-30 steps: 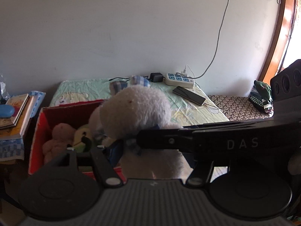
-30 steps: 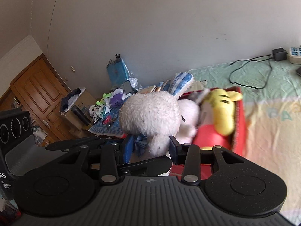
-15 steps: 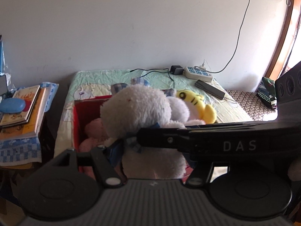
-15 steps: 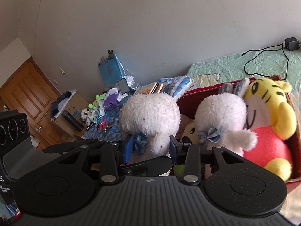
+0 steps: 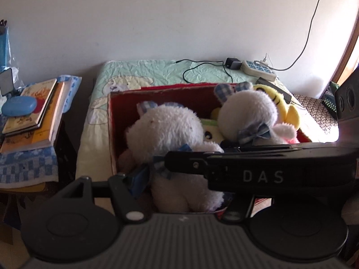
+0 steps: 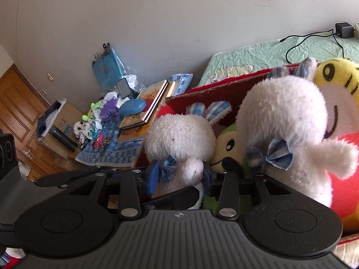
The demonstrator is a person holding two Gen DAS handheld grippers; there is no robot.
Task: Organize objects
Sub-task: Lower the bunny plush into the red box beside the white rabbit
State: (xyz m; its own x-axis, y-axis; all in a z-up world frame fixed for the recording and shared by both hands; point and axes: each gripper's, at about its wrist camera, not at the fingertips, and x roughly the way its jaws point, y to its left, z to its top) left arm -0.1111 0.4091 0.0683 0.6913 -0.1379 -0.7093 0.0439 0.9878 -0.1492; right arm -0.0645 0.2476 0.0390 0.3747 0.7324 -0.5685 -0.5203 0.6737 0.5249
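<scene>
Two white rabbits (image 5: 166,132) (image 5: 246,112) – one yellow tiger (image 6: 336,94), one red box (image 5: 157,96).

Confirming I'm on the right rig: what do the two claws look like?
Left claw and right claw: matte black, ribbed body, two round discs, linkage bars with silver rivets, blue finger pads. White DAS lettering marks the right one's side.
</scene>
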